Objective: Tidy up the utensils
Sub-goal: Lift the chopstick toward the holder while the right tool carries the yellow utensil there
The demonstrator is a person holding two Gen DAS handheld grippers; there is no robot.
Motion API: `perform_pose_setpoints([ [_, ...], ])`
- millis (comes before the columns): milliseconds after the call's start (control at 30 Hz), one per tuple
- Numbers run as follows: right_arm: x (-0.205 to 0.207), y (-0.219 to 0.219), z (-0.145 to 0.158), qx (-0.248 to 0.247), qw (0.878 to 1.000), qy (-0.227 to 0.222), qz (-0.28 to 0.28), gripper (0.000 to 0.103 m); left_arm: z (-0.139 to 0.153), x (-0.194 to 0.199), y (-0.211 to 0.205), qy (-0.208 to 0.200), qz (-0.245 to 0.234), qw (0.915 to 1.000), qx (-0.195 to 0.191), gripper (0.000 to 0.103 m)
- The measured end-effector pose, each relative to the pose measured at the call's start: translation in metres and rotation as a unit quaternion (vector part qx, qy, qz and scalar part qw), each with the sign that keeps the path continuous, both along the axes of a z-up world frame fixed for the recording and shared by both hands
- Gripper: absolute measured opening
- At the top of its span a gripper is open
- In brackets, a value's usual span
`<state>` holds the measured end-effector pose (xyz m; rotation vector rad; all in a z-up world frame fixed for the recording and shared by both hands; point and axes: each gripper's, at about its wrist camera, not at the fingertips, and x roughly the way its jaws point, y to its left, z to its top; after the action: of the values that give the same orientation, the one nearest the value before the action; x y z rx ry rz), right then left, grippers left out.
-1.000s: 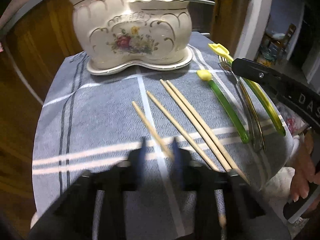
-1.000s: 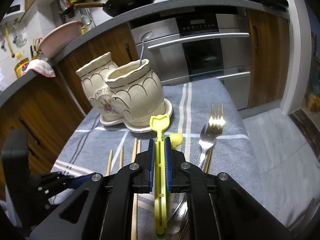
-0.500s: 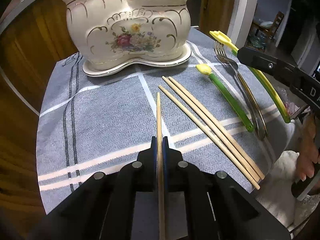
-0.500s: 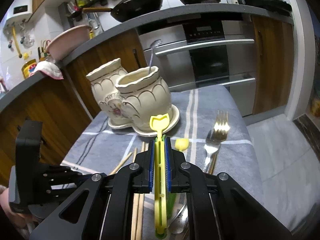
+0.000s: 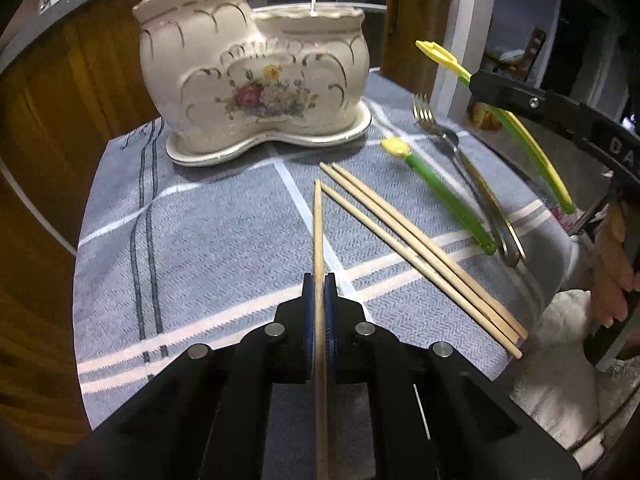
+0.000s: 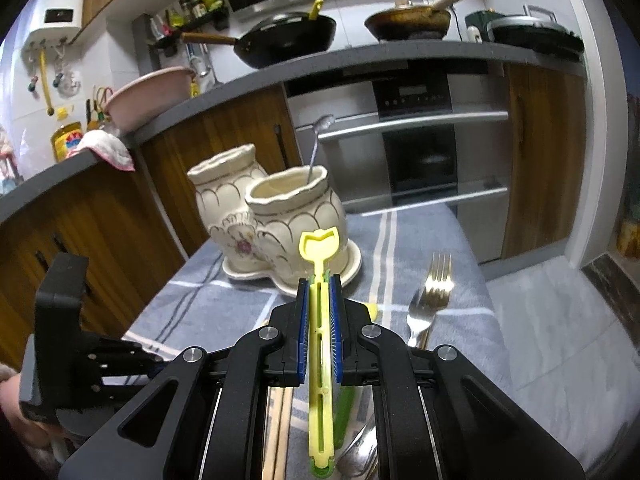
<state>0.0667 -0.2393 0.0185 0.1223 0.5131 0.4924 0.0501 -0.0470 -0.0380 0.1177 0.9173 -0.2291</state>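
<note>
My left gripper (image 5: 319,286) is shut on a wooden chopstick (image 5: 318,232) and holds it above the cloth, pointing at the cream floral ceramic holder (image 5: 256,80). Three more chopsticks (image 5: 420,252) lie on the cloth to the right. A green utensil with a yellow tip (image 5: 440,196) and a metal fork (image 5: 460,160) lie beyond them. My right gripper (image 6: 319,280) is shut on a yellow-green plastic utensil (image 6: 319,340), raised above the table, facing the holder (image 6: 296,220). A metal spoon (image 6: 318,144) stands in the holder's right pot.
The table carries a grey-blue striped cloth (image 5: 200,240). Wooden cabinets (image 6: 224,132) and an oven (image 6: 420,140) stand behind it. The counter holds pans (image 6: 288,38) and a pink basin (image 6: 148,96). The right gripper's body (image 5: 560,112) shows at the right of the left wrist view.
My left gripper closed on a chopstick and lifted it off the cloth. My right gripper has risen with the yellow-green utensil.
</note>
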Motion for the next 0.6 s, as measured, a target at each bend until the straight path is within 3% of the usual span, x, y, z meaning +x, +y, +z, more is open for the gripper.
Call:
perform_pose_setpoints([
  [200,-0.001,0.001,0.003,0.005,1.0,-0.017,-0.008,0.011,0.014,-0.007,0.014,-0.044,-0.018,0.9988,-0.011,0.005],
  [400,-0.002,0.009,0.008,0.012,0.999,-0.038,-0.005,0.011,0.03,-0.012,0.027,-0.113,-0.04,0.9927,-0.011,0.005],
  [600,0.002,0.019,0.012,0.011,0.999,-0.045,-0.002,0.011,0.039,-0.006,0.049,-0.137,-0.038,0.9893,-0.034,0.005],
])
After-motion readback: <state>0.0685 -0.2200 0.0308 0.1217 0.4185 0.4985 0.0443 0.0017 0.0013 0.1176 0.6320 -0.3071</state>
